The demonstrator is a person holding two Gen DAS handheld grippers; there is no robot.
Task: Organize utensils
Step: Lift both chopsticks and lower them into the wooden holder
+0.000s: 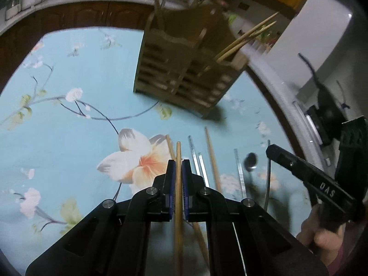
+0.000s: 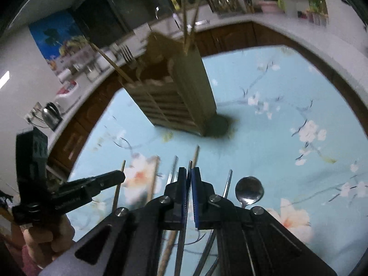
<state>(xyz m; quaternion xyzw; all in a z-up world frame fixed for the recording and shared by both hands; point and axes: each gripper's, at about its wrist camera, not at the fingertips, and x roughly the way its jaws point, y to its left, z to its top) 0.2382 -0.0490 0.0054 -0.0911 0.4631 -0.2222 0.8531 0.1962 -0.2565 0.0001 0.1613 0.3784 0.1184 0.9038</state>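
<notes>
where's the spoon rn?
Right wrist view: spoon lies on the floral tablecloth, just right of the right gripper, beside a metal chopstick.

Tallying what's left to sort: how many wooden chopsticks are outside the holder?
3. One chopstick is clamped in the left gripper; a second chopstick crosses beneath it on the cloth; a third chopstick lies further right. Others may hide under the grippers.

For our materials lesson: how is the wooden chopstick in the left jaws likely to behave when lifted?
The wooden chopstick looks thin and straight, so probably stiff and light. It is pinched partway along by the left gripper, so it may pivot. Its rounded shaft could roll on the floral tablecloth if dropped.
</notes>
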